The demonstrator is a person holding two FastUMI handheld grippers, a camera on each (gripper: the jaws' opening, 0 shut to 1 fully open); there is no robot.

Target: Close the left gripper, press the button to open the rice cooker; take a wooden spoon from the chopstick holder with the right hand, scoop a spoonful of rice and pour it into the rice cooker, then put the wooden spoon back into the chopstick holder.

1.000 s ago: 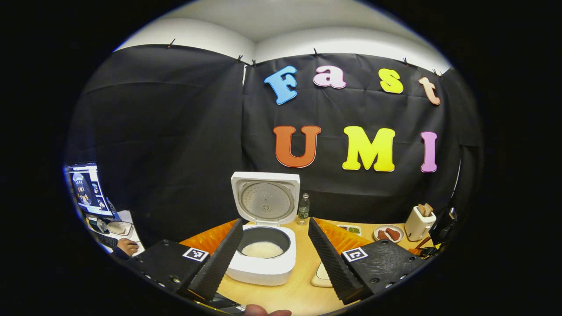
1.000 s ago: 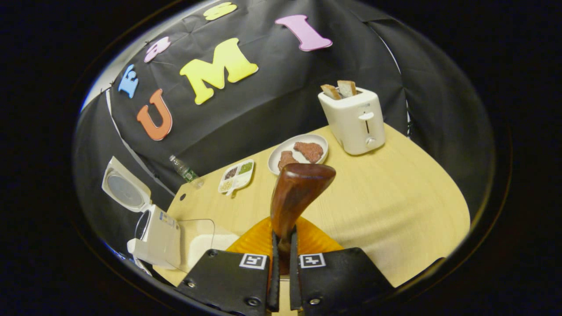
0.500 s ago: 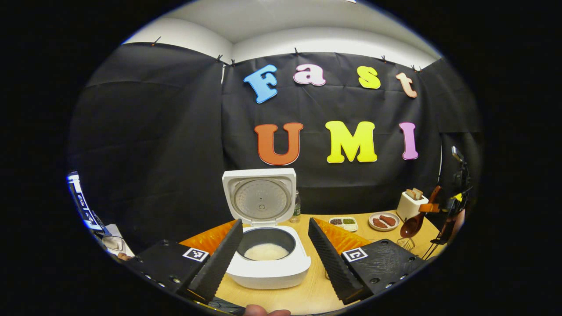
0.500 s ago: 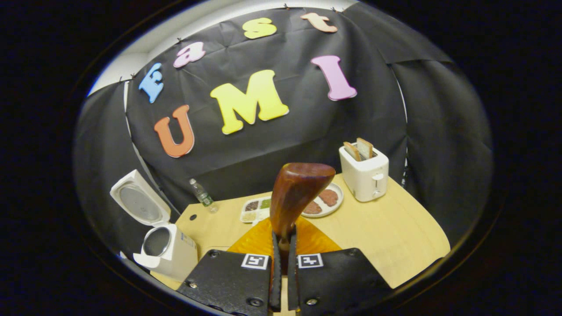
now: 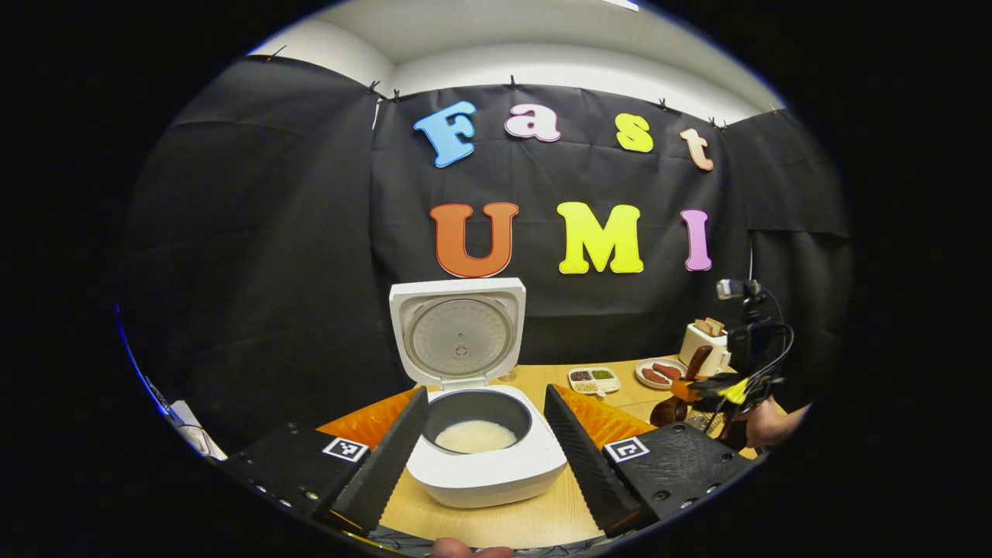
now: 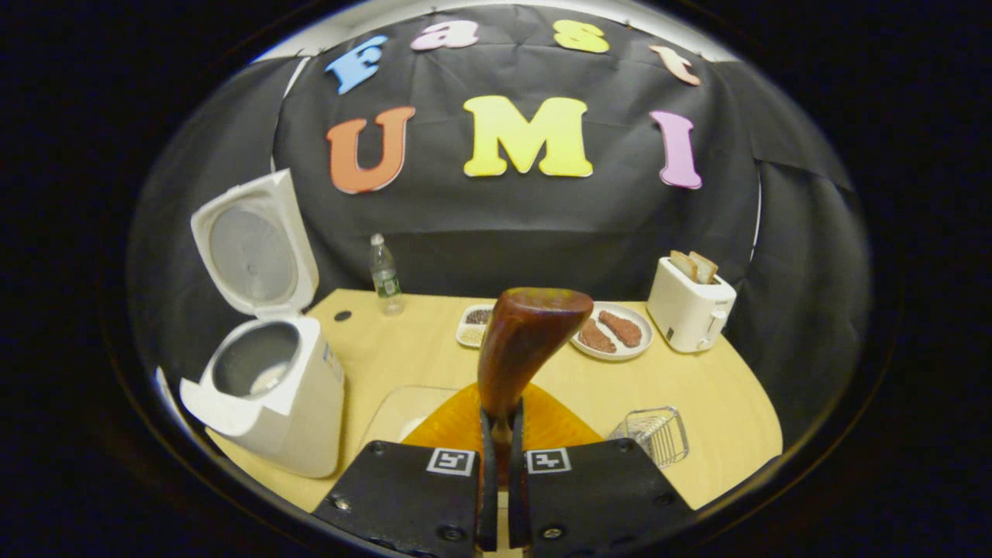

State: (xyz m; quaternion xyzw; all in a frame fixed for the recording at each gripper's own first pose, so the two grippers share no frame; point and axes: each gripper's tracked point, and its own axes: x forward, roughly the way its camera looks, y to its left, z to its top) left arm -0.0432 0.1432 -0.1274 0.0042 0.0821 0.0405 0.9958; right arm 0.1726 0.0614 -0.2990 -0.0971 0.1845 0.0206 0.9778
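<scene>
Over table | right tongs swung spoon toward cooker

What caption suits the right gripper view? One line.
Right tongs grip a wooden spoon above the table, rice cooker open.

My light is even and soft from overhead, the table bright, shadows faint. Fisheye bending curves everything toward the edges. The wooden spoon just ahead of my right gripper looks slightly soft.
</scene>
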